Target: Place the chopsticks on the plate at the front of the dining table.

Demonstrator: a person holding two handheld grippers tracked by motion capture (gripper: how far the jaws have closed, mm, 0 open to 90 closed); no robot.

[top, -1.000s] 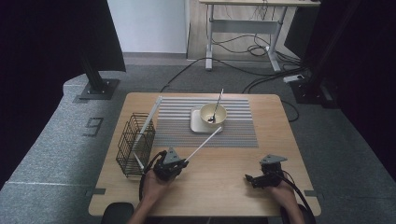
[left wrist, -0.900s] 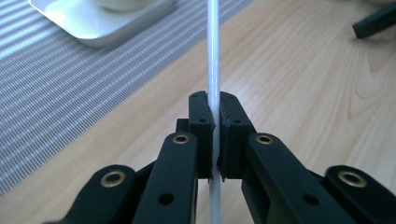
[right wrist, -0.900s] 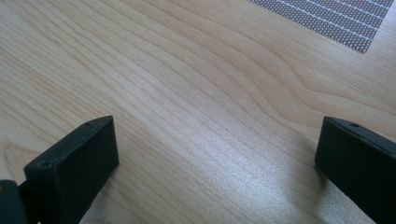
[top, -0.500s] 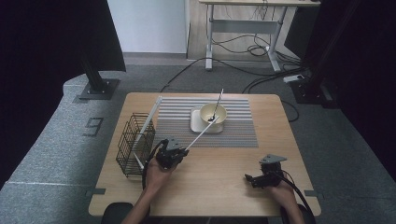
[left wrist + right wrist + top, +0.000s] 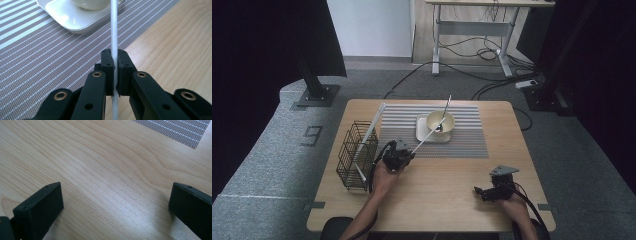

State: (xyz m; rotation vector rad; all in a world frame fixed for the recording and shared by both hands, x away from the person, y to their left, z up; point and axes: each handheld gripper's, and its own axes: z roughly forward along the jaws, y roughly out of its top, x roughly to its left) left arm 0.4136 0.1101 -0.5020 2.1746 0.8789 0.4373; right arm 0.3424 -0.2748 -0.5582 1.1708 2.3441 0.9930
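A: Take the wire basket (image 5: 356,162) as the marker. Where's the white stick (image 5: 426,138)?

B: To the right of the basket, clamped in the left gripper (image 5: 403,157). In the left gripper view the jaws are pinched tight on the stick (image 5: 114,37), which passes straight between the pads and runs on past them, both ahead and back under the gripper.

A: And its long axis?

B: It slants up and away from the basket, from the gripper toward the bowl (image 5: 440,121) on the small white tray (image 5: 422,131). The far tip ends at the bowl, by the utensil standing in it; I can't tell whether they touch.

A: So the grip is near one end?

B: Near the lower end, yes. Most of the length sticks out on the bowl side, away from the basket. A similar white stick (image 5: 373,123) already leans in the basket, tilted the same way.

A: Which hand is nearer the basket?

B: The left, just beside it. The right gripper (image 5: 478,191) rests well apart, toward the table's (image 5: 452,200) near right corner, jaws wide with nothing but bare wood between them (image 5: 115,202).

A: What does the next move hinge on, you reckon?

B: Probably on swinging that long free end round: the stick points away from the basket, so the short lower end would have to lead in over the rim.
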